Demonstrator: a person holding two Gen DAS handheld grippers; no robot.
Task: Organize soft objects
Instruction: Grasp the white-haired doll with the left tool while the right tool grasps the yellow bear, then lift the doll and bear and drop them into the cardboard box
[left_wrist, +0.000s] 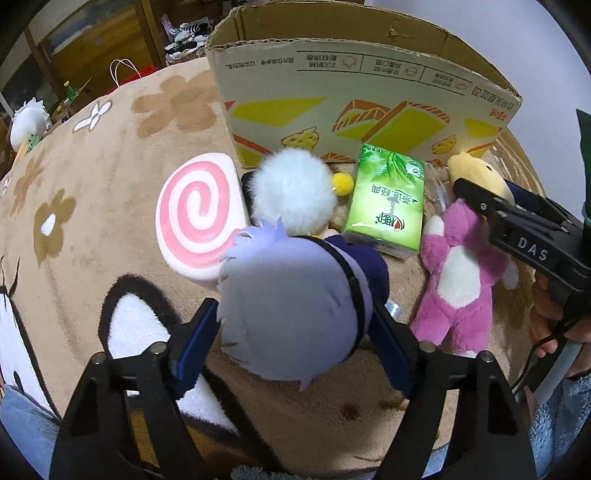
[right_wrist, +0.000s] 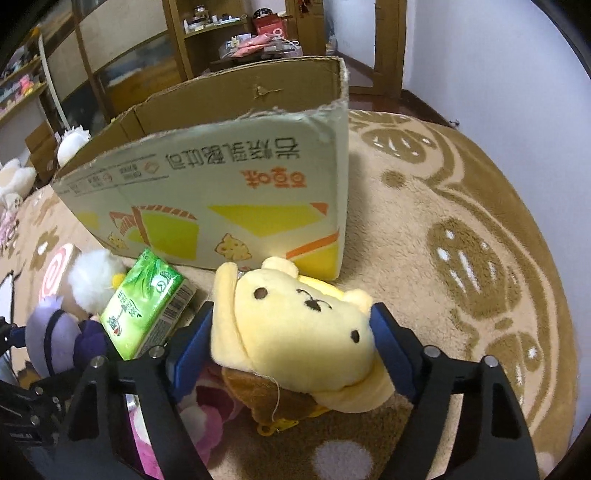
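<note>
Both claws are loaded at once: the left claw (left_wrist: 295, 328) is clamped on the purple-haired doll (left_wrist: 291, 306) by its head, and the right claw (right_wrist: 291, 343) squeezes the yellow bear (right_wrist: 295, 325) across the face, both low over the rug (left_wrist: 110, 184), near side of the box (left_wrist: 351, 92). Likely next step is lifting each one over the box's tall near wall. Risks: the doll's body and strap hang forward out of the grip, so it may swing and snag the green tissue pack (left_wrist: 384, 206), the white pompom (left_wrist: 291, 188) or the swirl cushion (left_wrist: 199, 218) just beyond it. The bear's brown lower part and loose keyring dangle under the claw and could catch on the pink plush (left_wrist: 458, 273) beneath it. Soft heads compress, so either toy might slip out mid-lift. The claws sit close together, the right one crossing above the pink plush, so they could collide if raised together. Clipping the torn rim could shove the light box away.
</note>
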